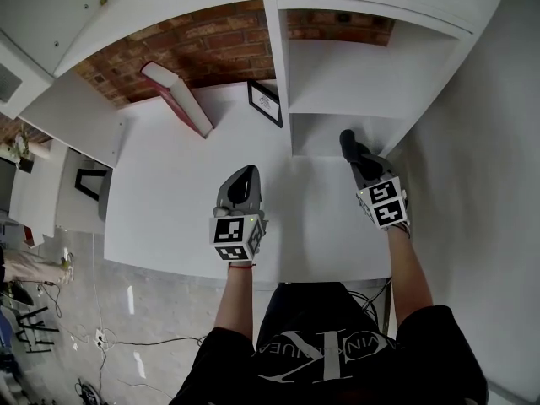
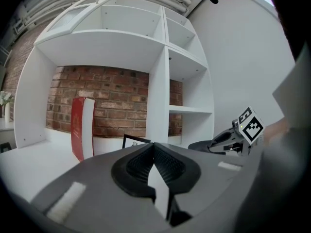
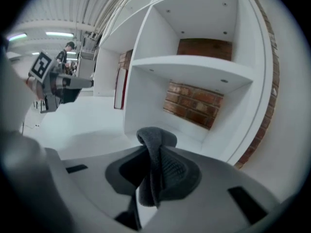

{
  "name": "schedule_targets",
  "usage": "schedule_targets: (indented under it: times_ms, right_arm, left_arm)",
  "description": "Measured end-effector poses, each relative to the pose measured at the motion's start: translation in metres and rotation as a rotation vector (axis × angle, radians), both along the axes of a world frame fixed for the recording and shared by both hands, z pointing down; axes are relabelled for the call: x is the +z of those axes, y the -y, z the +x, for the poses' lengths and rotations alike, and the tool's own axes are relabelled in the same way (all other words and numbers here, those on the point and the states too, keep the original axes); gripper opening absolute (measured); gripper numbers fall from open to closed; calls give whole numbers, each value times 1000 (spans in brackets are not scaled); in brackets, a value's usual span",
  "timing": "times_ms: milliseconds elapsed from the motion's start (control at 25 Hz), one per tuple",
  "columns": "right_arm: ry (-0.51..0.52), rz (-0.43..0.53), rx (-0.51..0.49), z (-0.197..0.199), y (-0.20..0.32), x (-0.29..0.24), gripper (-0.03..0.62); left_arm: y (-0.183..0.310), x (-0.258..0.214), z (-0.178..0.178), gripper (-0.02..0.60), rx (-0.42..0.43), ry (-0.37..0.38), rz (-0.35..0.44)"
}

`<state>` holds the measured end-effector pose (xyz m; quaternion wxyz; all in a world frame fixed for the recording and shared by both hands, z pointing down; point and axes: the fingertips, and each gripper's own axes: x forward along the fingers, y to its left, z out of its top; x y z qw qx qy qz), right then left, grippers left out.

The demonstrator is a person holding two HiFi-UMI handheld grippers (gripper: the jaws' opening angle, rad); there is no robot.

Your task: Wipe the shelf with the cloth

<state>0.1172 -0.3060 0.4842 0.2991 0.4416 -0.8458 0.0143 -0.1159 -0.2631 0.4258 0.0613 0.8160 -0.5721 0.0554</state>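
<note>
My right gripper (image 1: pixel 351 148) is shut on a dark grey cloth (image 1: pixel 347 140), which bunches up between the pads and sticks out past the tips (image 3: pixel 156 139). It hovers just in front of the lowest right compartment (image 1: pixel 337 133) of the white shelf unit, whose white floor (image 3: pixel 182 130) lies right ahead under a shelf board (image 3: pixel 194 69). My left gripper (image 1: pixel 245 175) hangs over the white desktop (image 1: pixel 169 201), left of the divider, jaws shut with nothing between them (image 2: pixel 154 148). From the left gripper view, the right gripper (image 2: pixel 216 142) shows at the right.
A red book (image 1: pixel 177 98) leans against the brick back wall (image 1: pixel 211 45) in the wide left bay. A small black picture frame (image 1: pixel 265 102) stands beside the divider (image 1: pixel 280 74). The desktop's front edge (image 1: pixel 202 268) lies close to my body; floor and cables lie below.
</note>
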Motion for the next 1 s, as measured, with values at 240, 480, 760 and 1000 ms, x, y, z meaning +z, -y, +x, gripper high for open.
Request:
schedule_targets:
  times_ms: [240,480,760,1000]
  right_arm:
    - [135,16,-10,-9,-21,-45,61]
    - [228,60,-52,-18,-43,-97,61]
    - [284,131,-93,-26,-61,-151,61]
    - [318,178,-109,-30,-72,-186,61]
  left_arm:
    - [-11,-14,2,12,13,-13,4]
    - [-19,-50,2,11,7,-71,36]
    - [-23,-86,7,11,14,-84,67]
    - [-28,-105,9,11,40,-73,64]
